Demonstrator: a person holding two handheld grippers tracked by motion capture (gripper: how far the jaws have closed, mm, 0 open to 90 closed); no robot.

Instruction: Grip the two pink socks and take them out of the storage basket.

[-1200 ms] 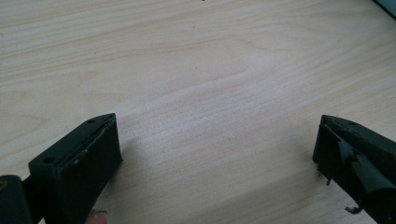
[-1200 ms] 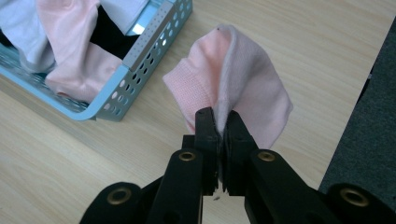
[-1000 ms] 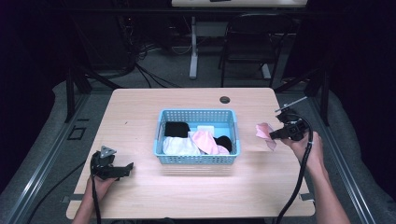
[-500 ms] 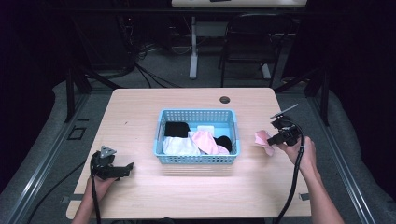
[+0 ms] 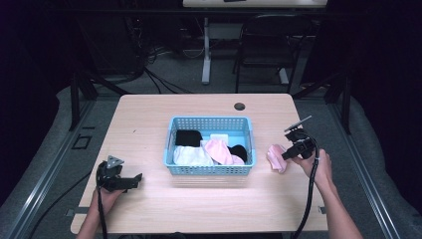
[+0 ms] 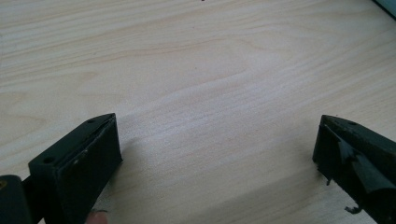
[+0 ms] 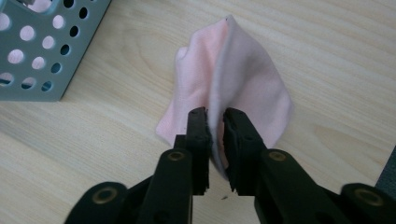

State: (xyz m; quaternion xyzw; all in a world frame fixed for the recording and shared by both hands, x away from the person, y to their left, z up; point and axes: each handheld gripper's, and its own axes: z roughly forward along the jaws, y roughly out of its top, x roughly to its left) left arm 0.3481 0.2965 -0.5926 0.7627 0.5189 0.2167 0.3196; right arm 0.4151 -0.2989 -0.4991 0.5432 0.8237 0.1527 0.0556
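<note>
the right gripper (image 7: 215,122) has its jaws narrow around a ridge of the pink cloth (image 7: 233,84), having just been opening; the cloth lies on the table (image 5: 149,124) just right of the blue basket (image 5: 209,170). the left gripper (image 5: 119,180) rests at the table's near left, jaws wide and empty.
</note>
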